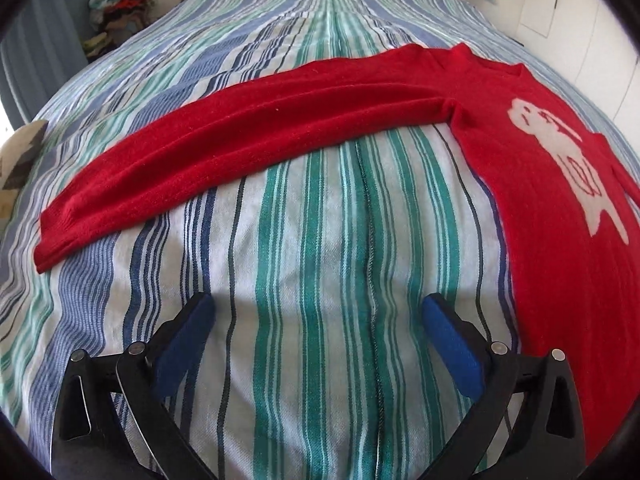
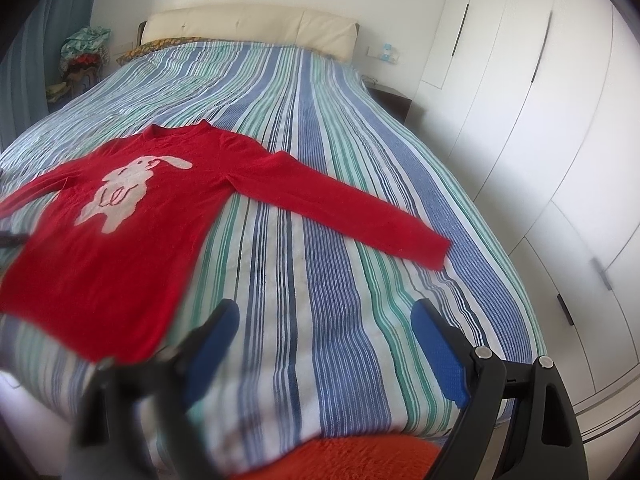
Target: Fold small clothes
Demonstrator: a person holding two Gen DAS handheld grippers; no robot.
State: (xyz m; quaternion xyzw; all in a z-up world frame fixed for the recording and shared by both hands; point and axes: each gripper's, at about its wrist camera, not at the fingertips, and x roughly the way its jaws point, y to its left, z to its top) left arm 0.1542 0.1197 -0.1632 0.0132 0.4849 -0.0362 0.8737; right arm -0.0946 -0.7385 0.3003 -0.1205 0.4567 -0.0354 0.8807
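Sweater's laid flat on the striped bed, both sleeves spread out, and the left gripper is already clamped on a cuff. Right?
Not quite. The sweater does lie flat on the bed with both sleeves spread, but the left gripper holds nothing: the left wrist view shows its fingers wide open over bare bedspread, short of the cuff.

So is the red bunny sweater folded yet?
Not yet. Done: the red sweater lies spread flat on the striped bedspread, bunny side up, both sleeves stretched out. In hand: nothing; the left gripper and right gripper are open and empty above the bed. Left: every fold, sleeves and body.
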